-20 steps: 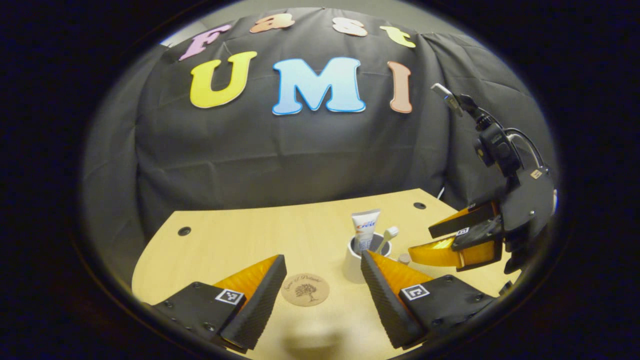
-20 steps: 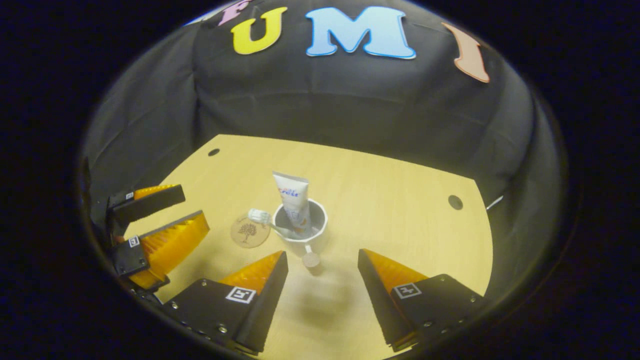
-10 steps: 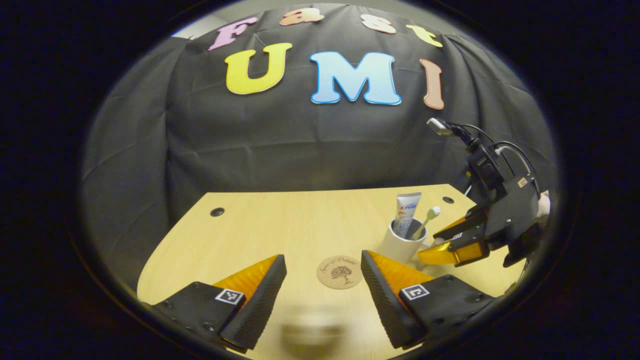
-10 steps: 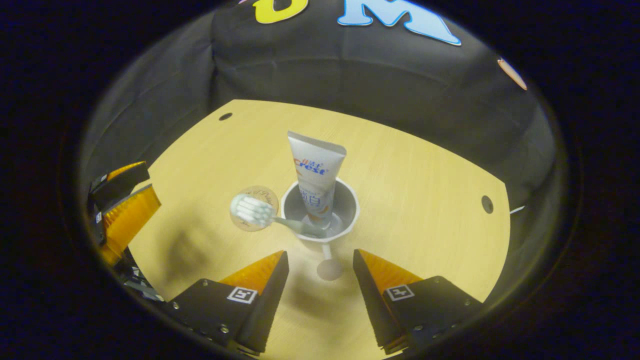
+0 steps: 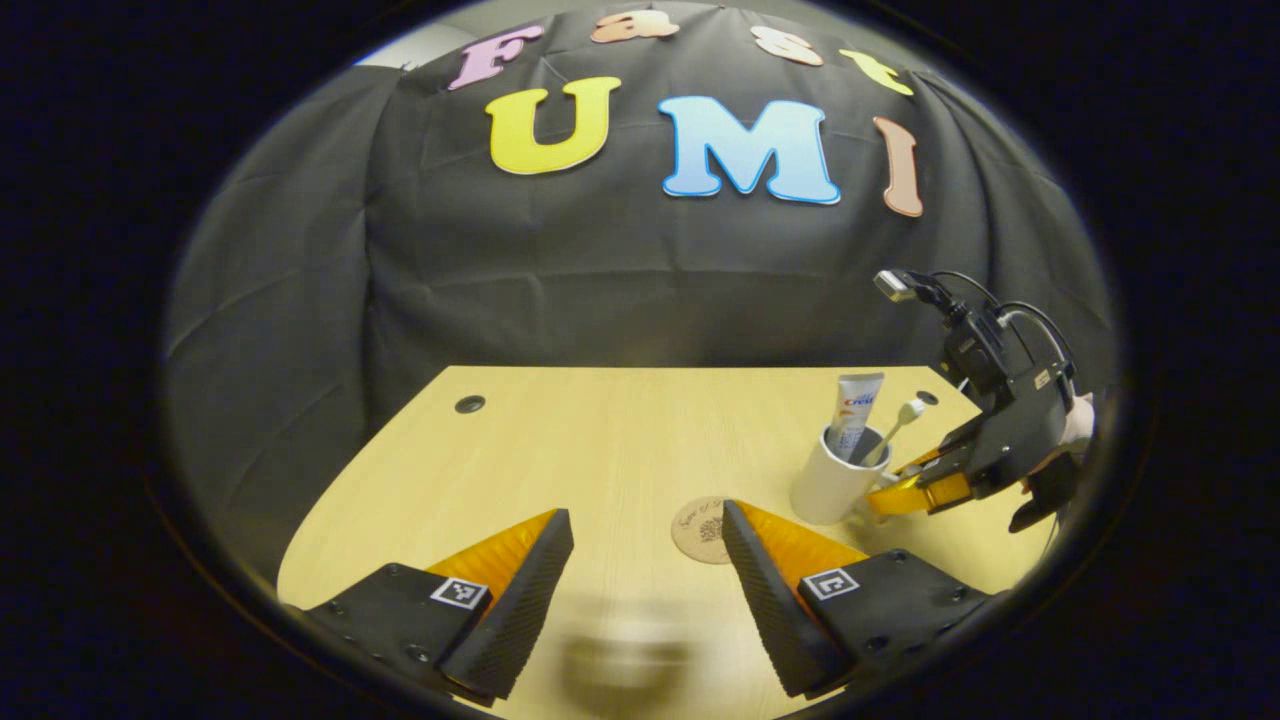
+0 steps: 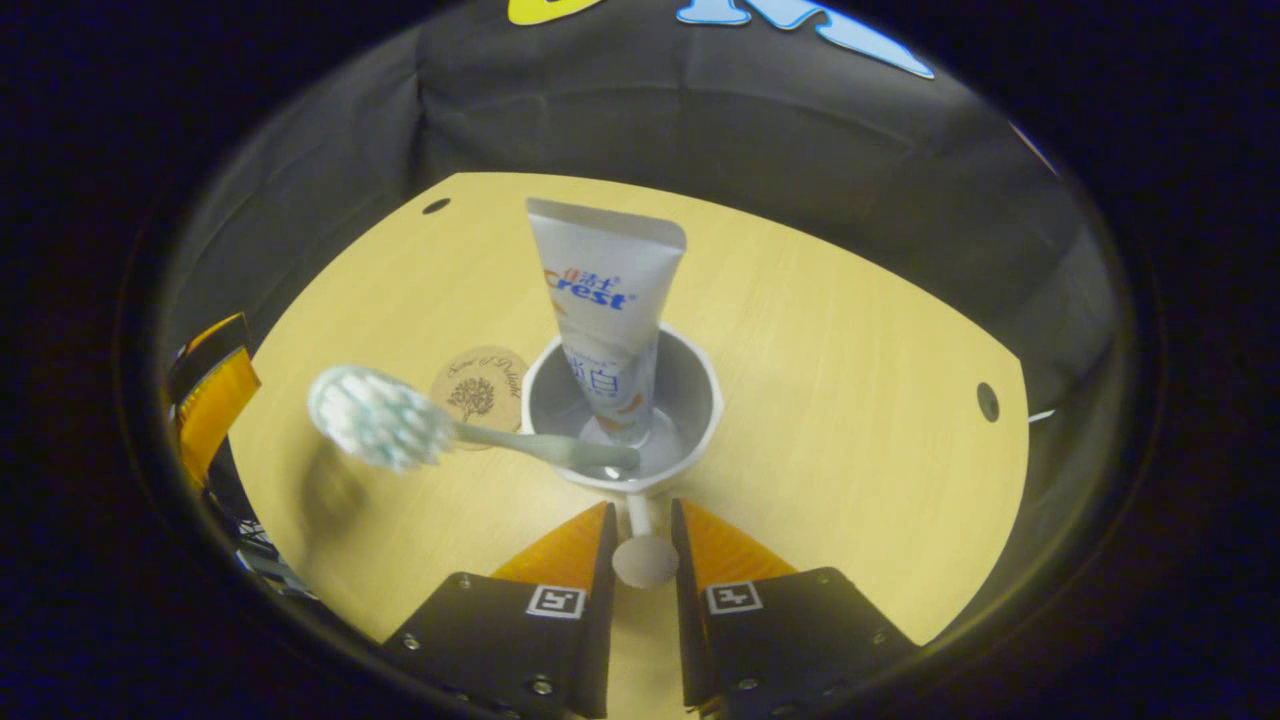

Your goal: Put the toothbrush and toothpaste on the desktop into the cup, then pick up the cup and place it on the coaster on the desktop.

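- Since our right gripper (image 6: 643,545) has its fingers narrowed on the handle of the cup (image 6: 620,410), w/ toothpaste (image 6: 607,310) and toothbrush (image 6: 450,435) already inside, lifting looks next.
- Risk: thin handle could let the cup swivel; the brush leans far out and may tip out.
- Coaster (image 6: 479,383) sits just beside the cup, path looks free.
- Our left gripper (image 5: 645,560) hangs wide open, holding nothing, near the coaster.
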The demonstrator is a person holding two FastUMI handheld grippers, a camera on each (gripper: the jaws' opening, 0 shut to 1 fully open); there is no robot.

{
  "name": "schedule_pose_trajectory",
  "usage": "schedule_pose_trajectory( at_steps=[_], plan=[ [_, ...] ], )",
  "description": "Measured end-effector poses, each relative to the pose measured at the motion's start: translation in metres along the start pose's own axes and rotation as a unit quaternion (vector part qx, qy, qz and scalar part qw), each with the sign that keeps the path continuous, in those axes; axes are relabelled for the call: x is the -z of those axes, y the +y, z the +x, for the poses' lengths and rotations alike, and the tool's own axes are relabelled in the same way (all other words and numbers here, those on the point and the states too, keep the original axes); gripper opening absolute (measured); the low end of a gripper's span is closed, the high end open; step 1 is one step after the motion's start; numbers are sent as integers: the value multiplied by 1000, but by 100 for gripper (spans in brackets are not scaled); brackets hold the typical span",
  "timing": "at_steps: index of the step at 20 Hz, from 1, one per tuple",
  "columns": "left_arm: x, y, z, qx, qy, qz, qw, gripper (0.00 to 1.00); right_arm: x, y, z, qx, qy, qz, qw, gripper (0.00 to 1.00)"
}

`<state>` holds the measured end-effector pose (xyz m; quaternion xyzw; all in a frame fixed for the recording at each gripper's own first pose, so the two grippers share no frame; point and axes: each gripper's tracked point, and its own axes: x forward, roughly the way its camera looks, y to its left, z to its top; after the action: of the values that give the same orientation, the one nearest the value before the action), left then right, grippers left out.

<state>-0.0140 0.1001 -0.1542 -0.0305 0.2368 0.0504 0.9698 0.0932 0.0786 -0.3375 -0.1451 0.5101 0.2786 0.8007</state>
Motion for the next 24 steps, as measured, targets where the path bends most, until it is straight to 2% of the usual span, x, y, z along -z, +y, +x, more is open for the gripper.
schedule_pose_trajectory(
  at_steps=[1,2,3,4,5,8,9,13,20,21,24],
  plan=[
    [1,0,0,0,1,-2,1000,98,-2,1,-12,-1,1,-2,1000,24],
    [3,-2,1,0,3,-4,1000,100,-2,-5,-7,5,0,-5,1000,24],
    [4,-1,2,0,4,-5,1000,100,1,-4,-10,6,5,-4,1000,18],
    [5,-2,2,0,5,-6,1000,100,-2,-4,-10,8,3,-3,1000,18],
    [5,-2,2,1,5,-7,1000,100,-2,-3,-7,9,3,-2,1000,12],
    [5,-5,-4,1,5,-7,1000,94,-2,-3,-9,8,2,-4,1000,12],
    [4,-4,-4,1,5,-6,1000,98,-2,-3,-8,9,-2,-4,1000,12],
    [3,-5,-3,3,6,-6,1000,100,-5,-2,-11,10,-10,-7,1000,12],
    [4,-5,-4,4,11,-10,1000,98,-11,4,-15,2,-19,-5,1000,12],
    [4,-5,-4,4,11,-10,1000,98,-8,5,-13,4,-18,-5,1000,6],
    [5,-4,-4,1,12,-11,1000,98,-10,7,-12,2,-25,8,1000,6]
  ],
)
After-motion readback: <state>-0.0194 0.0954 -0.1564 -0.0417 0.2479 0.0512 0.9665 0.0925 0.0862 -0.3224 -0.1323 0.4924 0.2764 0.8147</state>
